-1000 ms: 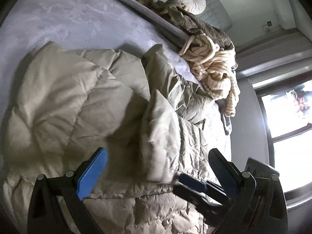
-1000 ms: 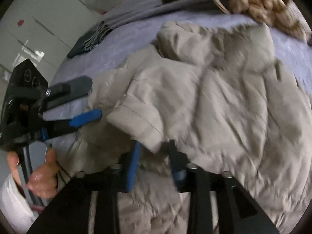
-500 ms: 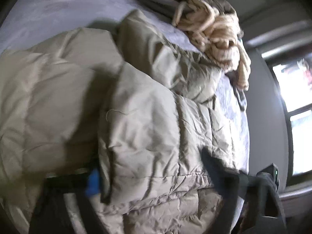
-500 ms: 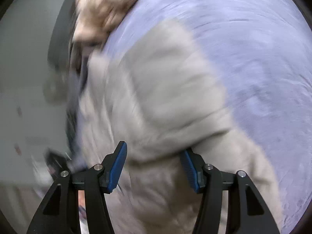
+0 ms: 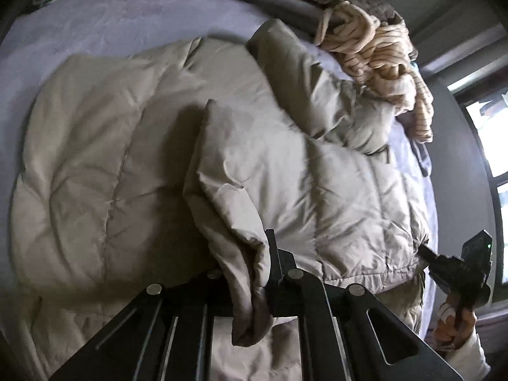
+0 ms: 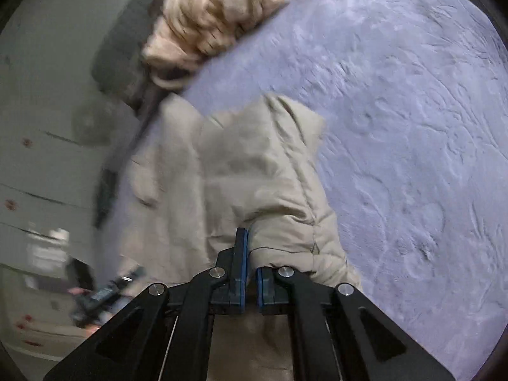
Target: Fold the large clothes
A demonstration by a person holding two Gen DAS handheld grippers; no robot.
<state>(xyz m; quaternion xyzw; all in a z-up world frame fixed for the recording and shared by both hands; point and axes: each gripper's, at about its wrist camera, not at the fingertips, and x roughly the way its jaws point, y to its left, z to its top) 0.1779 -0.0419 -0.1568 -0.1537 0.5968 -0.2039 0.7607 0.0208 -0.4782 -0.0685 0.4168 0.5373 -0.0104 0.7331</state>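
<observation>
A lavender bed (image 6: 412, 127) holds a beige puffer jacket (image 5: 104, 165) with no readable labels. The left gripper (image 5: 250, 273) is clamped on a folded jacket edge; the right gripper (image 6: 250, 273) pinches another jacket fold between nearly closed fingers.
</observation>
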